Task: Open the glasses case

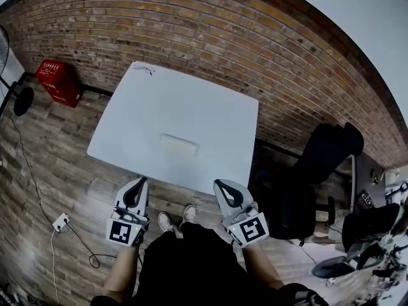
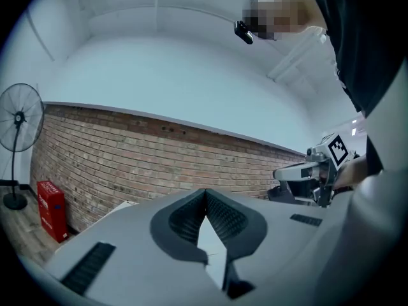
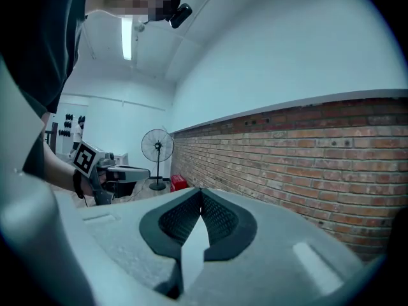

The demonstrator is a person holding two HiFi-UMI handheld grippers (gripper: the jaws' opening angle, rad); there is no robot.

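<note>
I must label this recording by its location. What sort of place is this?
Probably an indoor workroom or lab-like office: a brick wall runs behind a white table, black office chairs stand beside it, and a pedestal fan stands on the wood floor.

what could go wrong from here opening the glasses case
1. The left gripper and right gripper both have jaws together; reaching in like that would likely just shove the glasses case across the table.
2. The case lies loose, nothing bracing it, so it may slide when pried.
</note>
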